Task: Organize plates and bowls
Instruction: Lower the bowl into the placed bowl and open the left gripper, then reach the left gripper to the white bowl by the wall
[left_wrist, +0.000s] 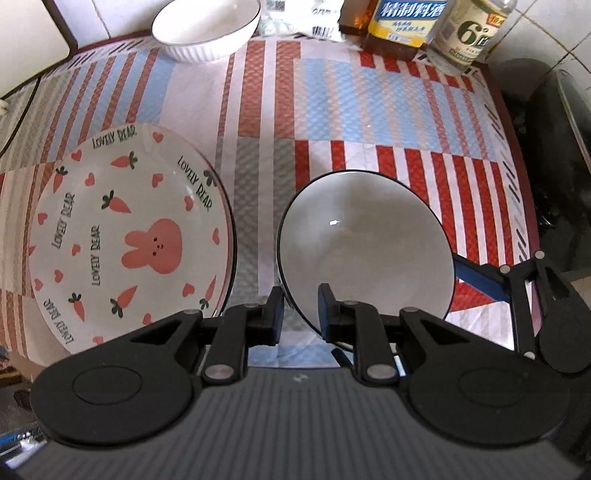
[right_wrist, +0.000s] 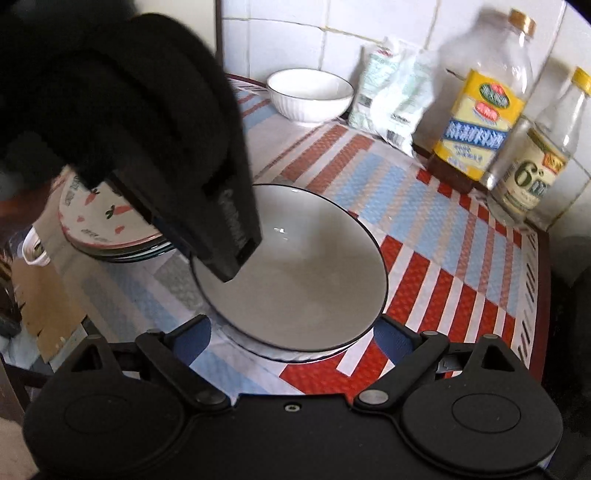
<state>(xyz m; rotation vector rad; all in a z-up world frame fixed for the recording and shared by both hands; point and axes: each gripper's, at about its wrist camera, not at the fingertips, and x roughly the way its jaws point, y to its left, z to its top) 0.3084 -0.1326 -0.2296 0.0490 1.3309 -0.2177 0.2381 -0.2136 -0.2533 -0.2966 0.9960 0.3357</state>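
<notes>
The right gripper (right_wrist: 291, 332) has its jaws spread wide on either side of the near rim of a dark-rimmed grey bowl (right_wrist: 295, 273) on a striped mat (right_wrist: 443, 258). The left gripper (right_wrist: 207, 236), held by a black-gloved hand (right_wrist: 110, 96), reaches over the bowl's left rim. A stack of plates (right_wrist: 110, 229) sits left. By the tiled wall stand a white bowl (right_wrist: 309, 94), a bag (right_wrist: 391, 96) and two bottles (right_wrist: 484, 110).

Soft daylight, moderately bright in both views. A small glare spot sits inside the grey bowl (left_wrist: 364, 251). Fisheye bending curves the wall tiles (right_wrist: 288, 40) and darkens the corners. In the right wrist view the bottles (right_wrist: 480, 122) at upper right are motion-blurred, and the black glove (right_wrist: 110, 99) at upper left is an underexposed mass.
</notes>
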